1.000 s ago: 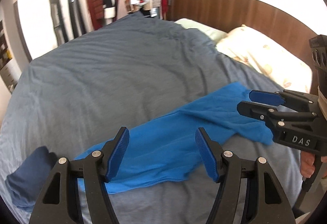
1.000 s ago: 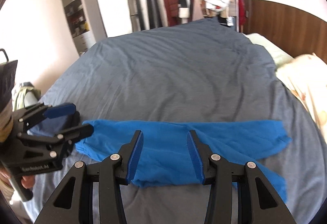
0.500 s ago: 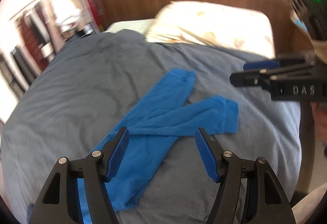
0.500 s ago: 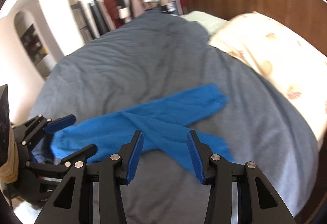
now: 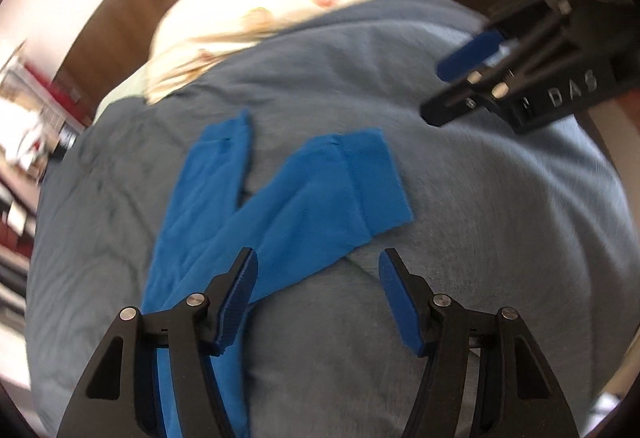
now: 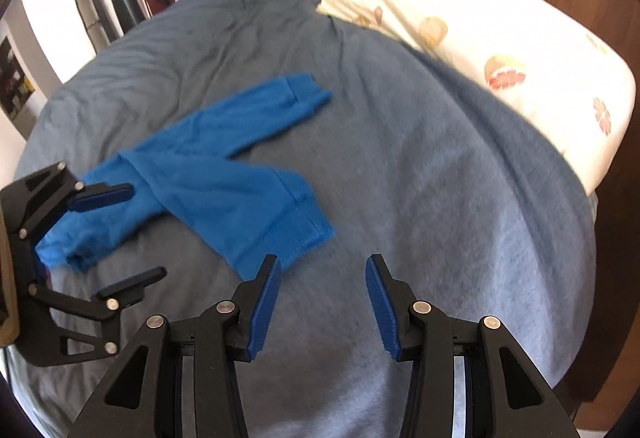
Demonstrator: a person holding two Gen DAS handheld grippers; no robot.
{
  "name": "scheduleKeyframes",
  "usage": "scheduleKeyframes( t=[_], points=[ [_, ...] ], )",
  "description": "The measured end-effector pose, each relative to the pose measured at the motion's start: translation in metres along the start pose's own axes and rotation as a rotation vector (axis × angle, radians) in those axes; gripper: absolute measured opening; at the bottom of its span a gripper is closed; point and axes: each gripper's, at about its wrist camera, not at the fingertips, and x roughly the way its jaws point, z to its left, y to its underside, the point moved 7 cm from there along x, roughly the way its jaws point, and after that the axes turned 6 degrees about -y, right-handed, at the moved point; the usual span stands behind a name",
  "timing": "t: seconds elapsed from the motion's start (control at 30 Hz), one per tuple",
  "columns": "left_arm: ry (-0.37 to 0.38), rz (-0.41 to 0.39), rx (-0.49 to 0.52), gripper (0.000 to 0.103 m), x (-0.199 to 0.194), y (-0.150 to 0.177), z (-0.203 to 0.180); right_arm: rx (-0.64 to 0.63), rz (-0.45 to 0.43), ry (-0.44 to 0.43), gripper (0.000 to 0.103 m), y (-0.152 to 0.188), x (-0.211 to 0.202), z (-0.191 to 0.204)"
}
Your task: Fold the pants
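The bed (image 6: 400, 166), covered by a grey-blue duvet, carried the work. A patterned pillow (image 6: 500, 38) lay at the wooden headboard, well apart from the garment.

The blue pants (image 6: 208, 178) lay flat on the duvet with both legs spread in a V, cuffs toward the pillow end. No fold was visible in either view; judged from this layout, the task was at its start, with the leg-on-leg fold and the lengthwise folds left to do.

The left gripper (image 5: 316, 302) hung above the nearer leg, its jaws spread and closing slightly, with nothing pinched between them. The right gripper (image 6: 322, 298) hung over bare duvet just beside the near cuff, jaws spread and empty. Neither gripper touched the cloth.
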Motion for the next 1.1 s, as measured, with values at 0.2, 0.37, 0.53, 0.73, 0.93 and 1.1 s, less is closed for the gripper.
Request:
scheduleKeyframes(
  t=[0.2, 0.37, 0.53, 0.73, 0.93, 1.1],
  points=[
    [-0.018, -0.038, 0.147, 0.058, 0.029, -0.003, -0.028, -0.038, 0.027, 0.013, 0.045, 0.018, 0.016, -0.006],
    [-0.035, -0.035, 0.177, 0.054, 0.050, -0.006, -0.033, -0.036, 0.029, 0.003, 0.045, 0.022, 0.026, -0.012],
    [-0.084, -0.068, 0.251, 0.050, 0.059, -0.009, -0.040, -0.061, 0.024, -0.007, 0.045, 0.022, 0.033, -0.014],
    [-0.047, -0.075, 0.257, 0.020, 0.054, -0.008, -0.046, -0.191, 0.013, 0.026, 0.044, 0.020, 0.044, -0.011],
    [0.009, -0.070, 0.107, 0.015, 0.040, -0.022, -0.022, -0.278, -0.004, 0.020, 0.044, 0.012, 0.053, -0.007],
    [0.014, -0.098, 0.036, 0.015, 0.029, -0.041, 0.005, -0.299, -0.035, 0.009, 0.043, -0.006, 0.062, -0.009]
  ],
)
